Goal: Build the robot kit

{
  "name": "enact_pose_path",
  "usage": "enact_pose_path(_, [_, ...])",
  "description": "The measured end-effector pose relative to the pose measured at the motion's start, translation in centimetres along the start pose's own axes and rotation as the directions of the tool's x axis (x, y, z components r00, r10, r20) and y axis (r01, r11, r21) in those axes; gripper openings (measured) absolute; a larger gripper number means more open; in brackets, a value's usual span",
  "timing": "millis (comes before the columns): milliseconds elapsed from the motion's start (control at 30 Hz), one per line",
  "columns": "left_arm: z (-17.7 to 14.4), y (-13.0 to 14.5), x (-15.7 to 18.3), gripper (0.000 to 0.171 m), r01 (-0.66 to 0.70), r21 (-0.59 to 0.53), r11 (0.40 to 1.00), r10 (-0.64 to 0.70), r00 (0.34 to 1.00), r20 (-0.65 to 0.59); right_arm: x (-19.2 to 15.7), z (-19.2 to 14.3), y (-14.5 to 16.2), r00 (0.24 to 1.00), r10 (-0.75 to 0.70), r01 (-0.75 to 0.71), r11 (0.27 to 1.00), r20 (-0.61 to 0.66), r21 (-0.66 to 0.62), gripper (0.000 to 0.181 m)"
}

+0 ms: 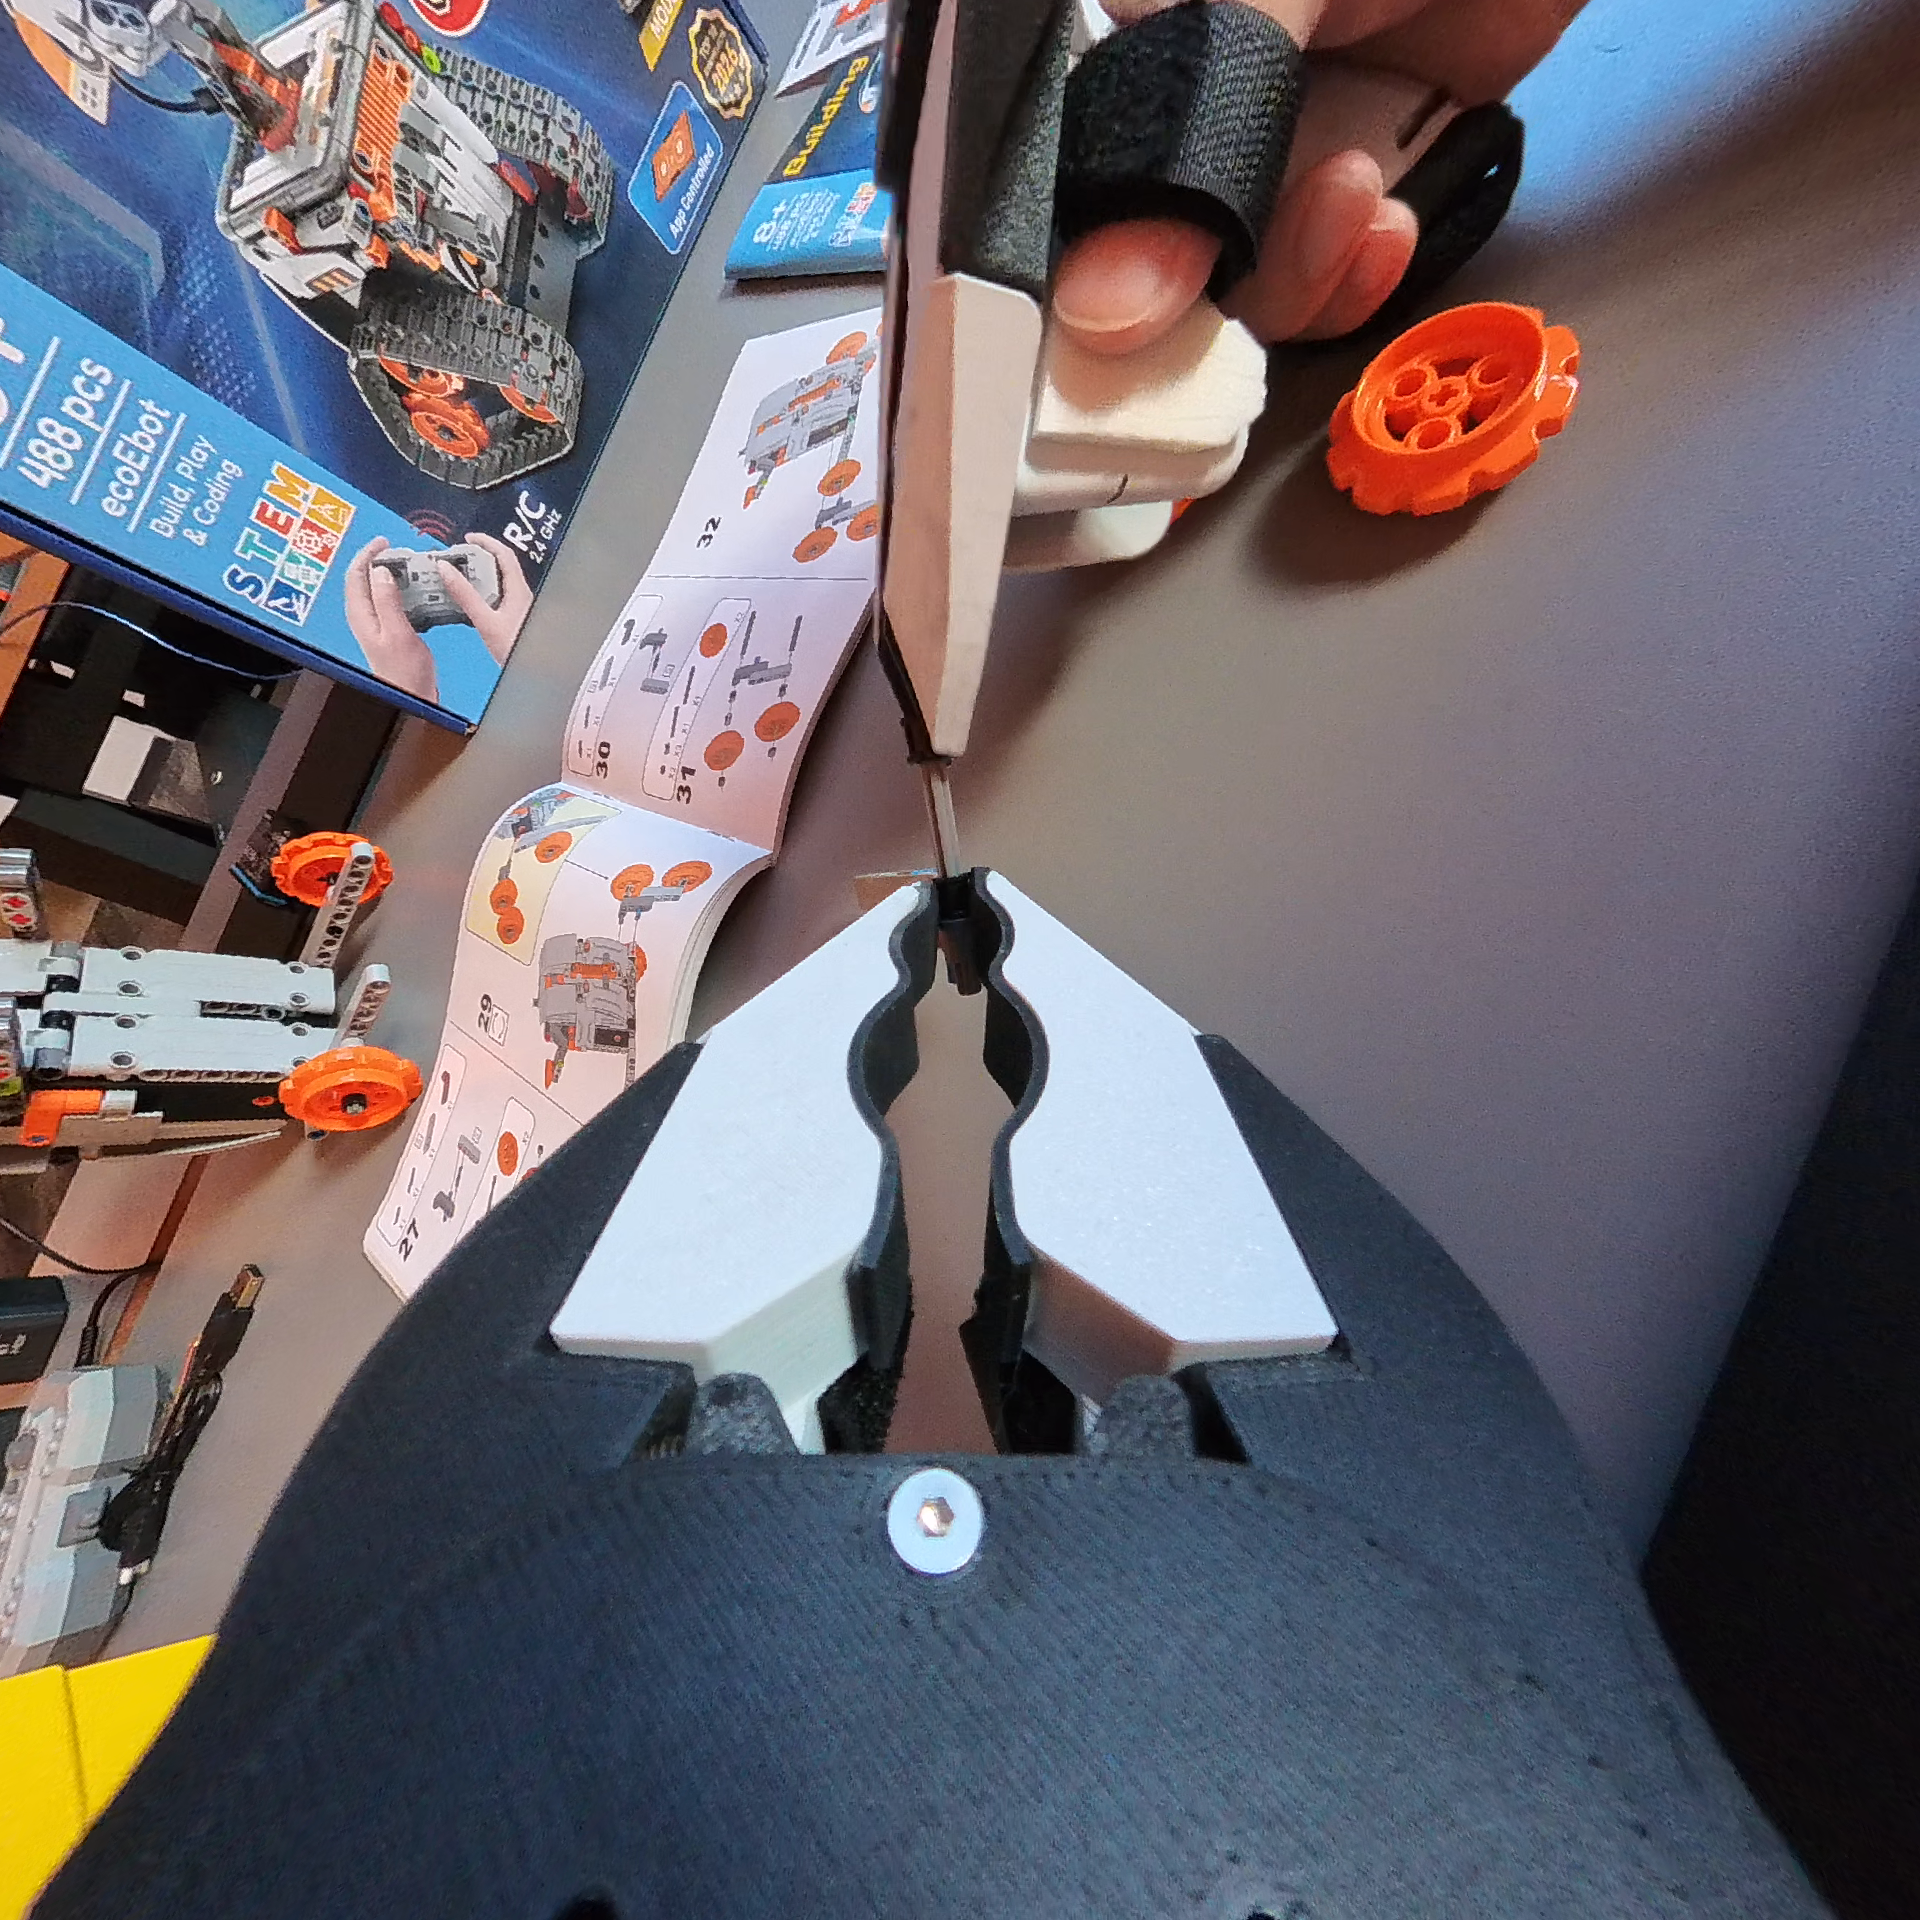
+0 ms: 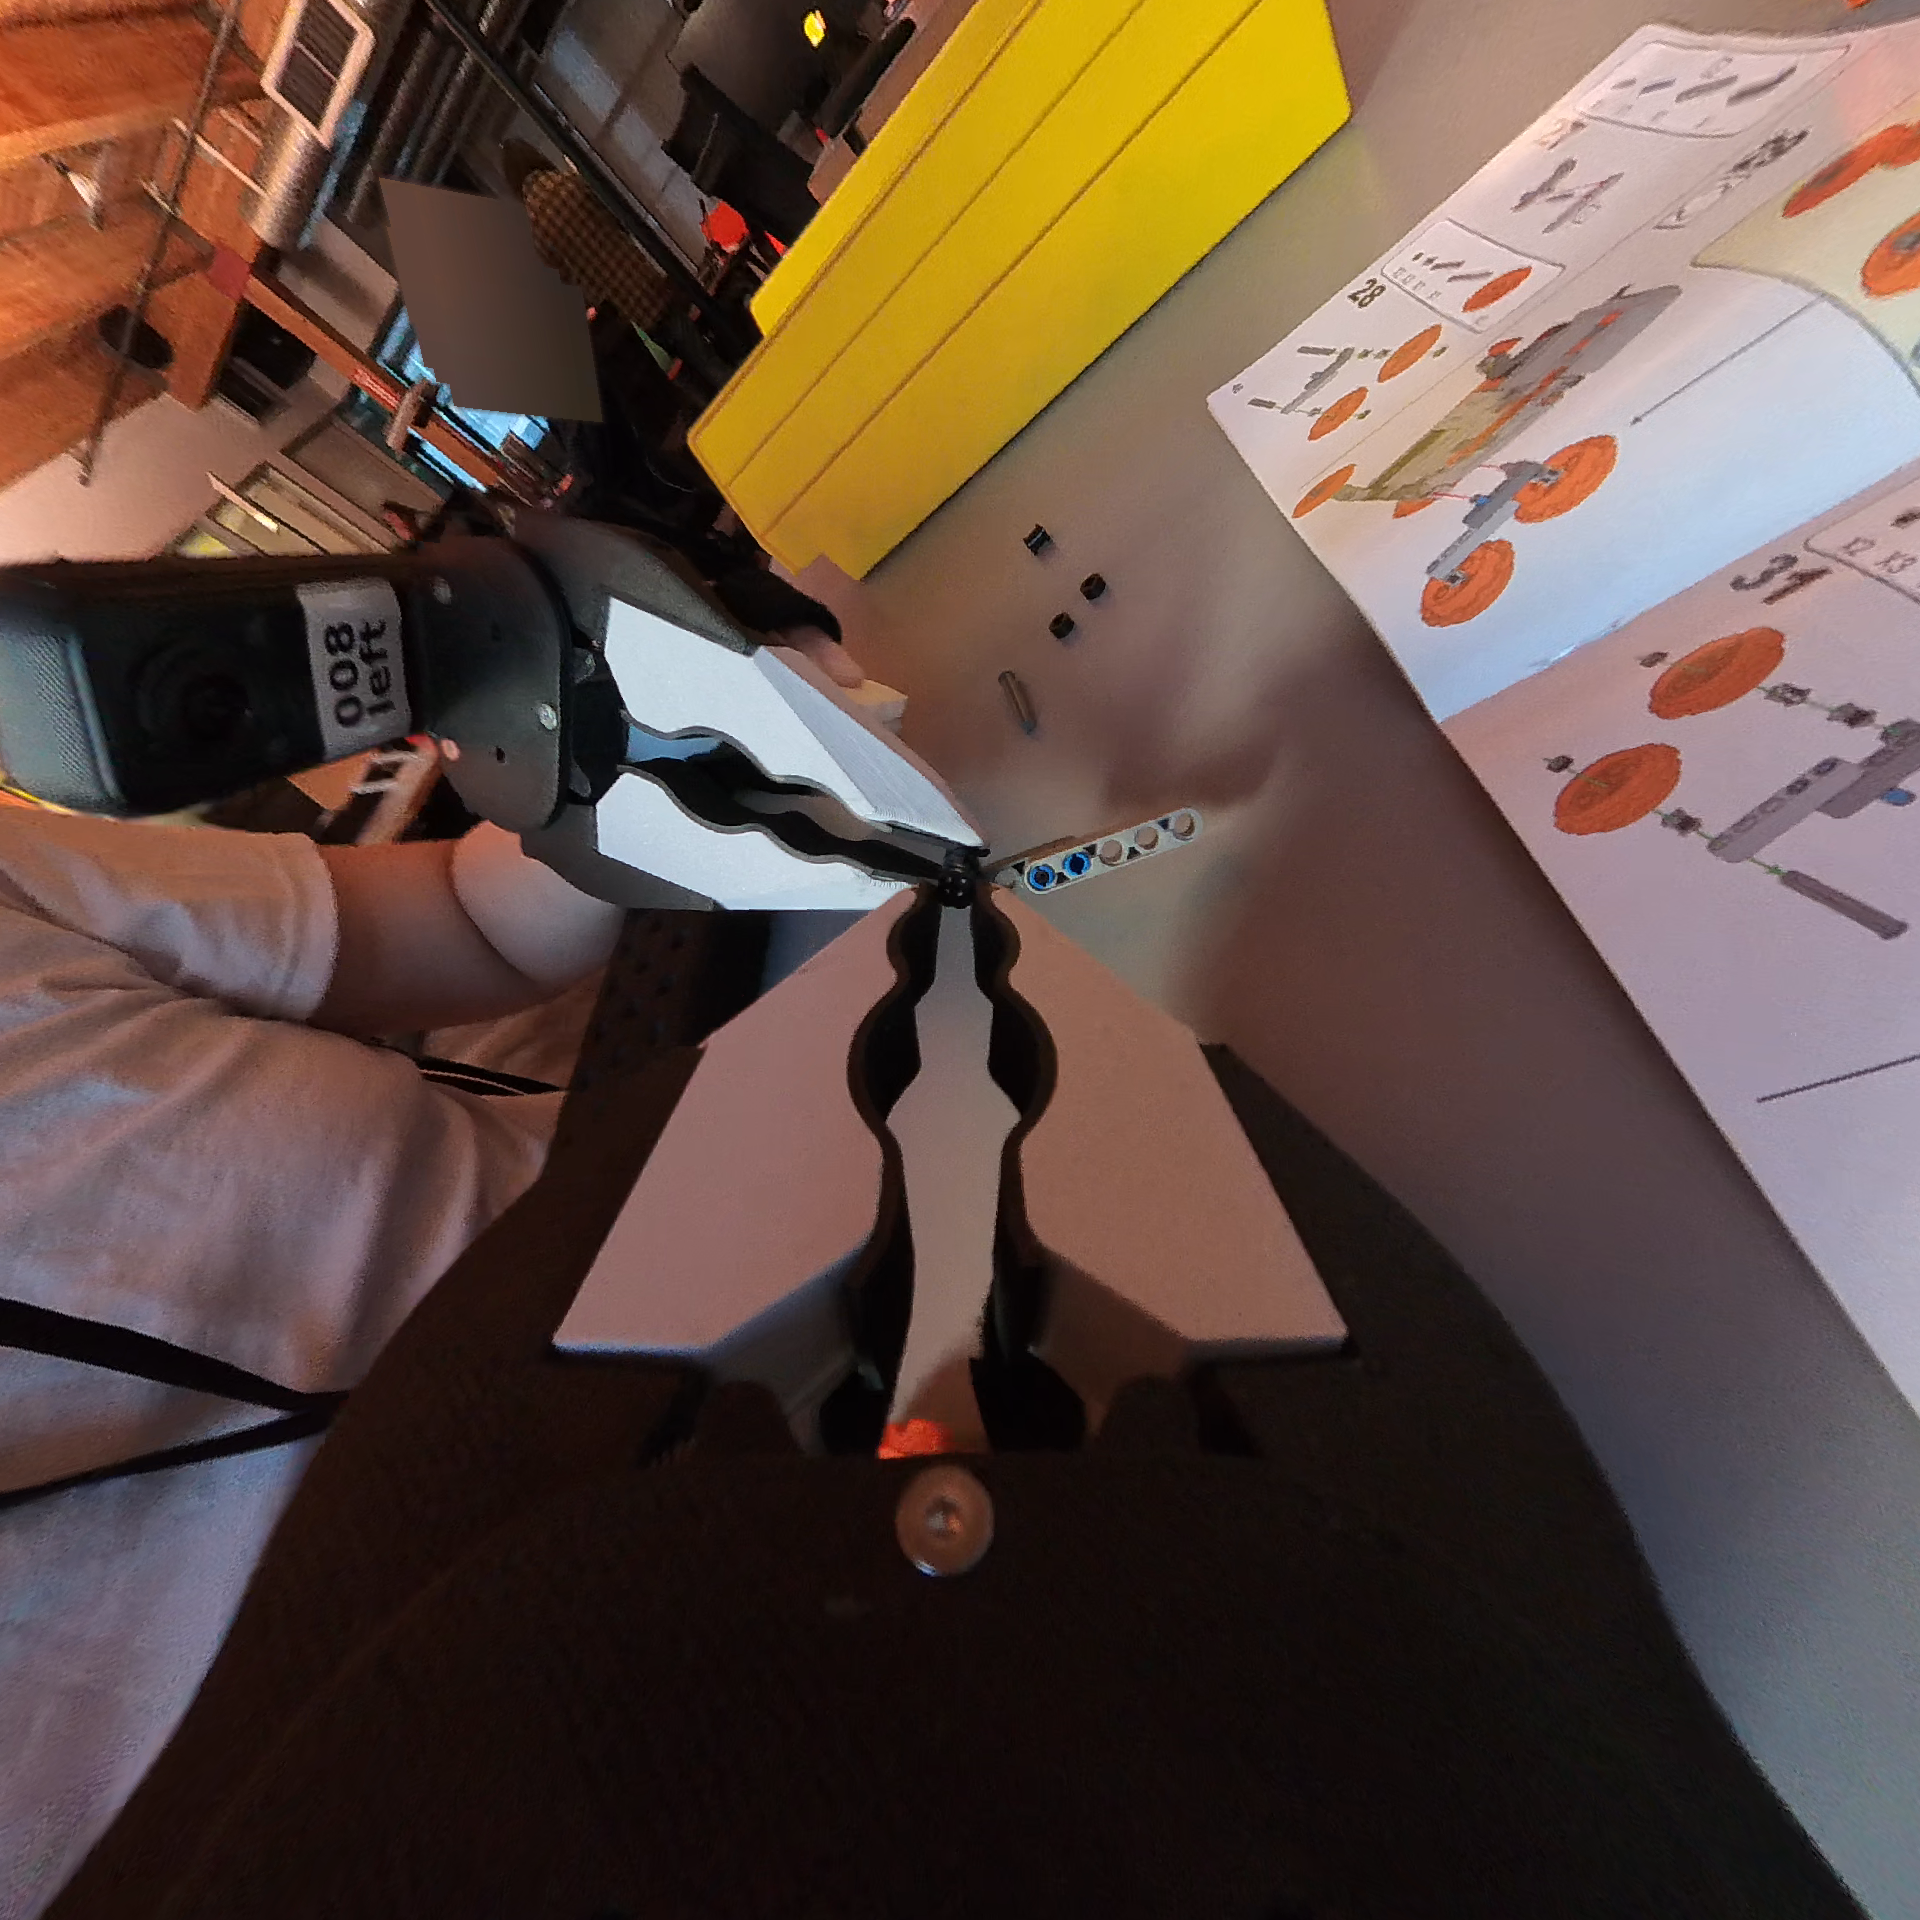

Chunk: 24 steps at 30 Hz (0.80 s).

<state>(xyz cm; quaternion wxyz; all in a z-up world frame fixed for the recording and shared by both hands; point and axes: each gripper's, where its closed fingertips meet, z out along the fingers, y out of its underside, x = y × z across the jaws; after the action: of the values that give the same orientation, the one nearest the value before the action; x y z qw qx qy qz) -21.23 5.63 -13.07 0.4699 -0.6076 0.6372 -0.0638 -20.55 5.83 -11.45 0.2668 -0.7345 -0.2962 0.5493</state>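
Observation:
In the left wrist view my left gripper (image 1: 956, 909) is shut on a small black connector piece (image 1: 958, 940) at its fingertips. My right gripper (image 1: 928, 732) comes down from above, shut on a thin grey axle (image 1: 943, 821) whose lower end meets the black piece. In the right wrist view my right gripper (image 2: 954, 914) points tip to tip at the left gripper (image 2: 940, 871), with the black piece (image 2: 956, 883) between them. The axle is hidden there. An orange wheel (image 1: 1455, 405) lies on the grey table (image 1: 1455, 935) to the right.
An open instruction booklet (image 1: 665, 831) and a blue toy box (image 1: 312, 343) lie at the left, and a part-built grey and orange model (image 1: 177, 1029) stands beyond. A holed grey beam (image 2: 1107, 854), three small black bushes (image 2: 1062, 623), a grey pin (image 2: 1018, 704) and a yellow box (image 2: 1018, 260) are on the table. Less than 4 cm separates the two grippers' tips. Both grippers' tips are roughly 12 cm from the orange wheel (image 1: 1455, 405).

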Motion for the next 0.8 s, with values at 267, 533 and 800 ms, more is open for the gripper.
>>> enact_pose_path(267, [0.10,0.24,-0.11,0.002,-0.052,-0.034,0.998,0.053,0.998,0.031,0.32,0.17,0.06,0.996,-0.062,0.061,0.998,-0.070,-0.023,0.005])
enact_pose_path(533, [0.37,0.38,-0.53,0.002,-0.153,-0.106,0.983,0.165,0.980,0.114,0.73,0.17,-0.11,0.991,-0.009,0.009,1.000,-0.136,0.001,0.005])
enact_pose_path(800, [0.18,-0.16,-0.46,0.002,-0.123,-0.061,0.991,0.129,0.986,0.104,0.31,-0.08,-0.22,0.992,-0.074,0.073,0.997,-0.098,-0.006,0.005])
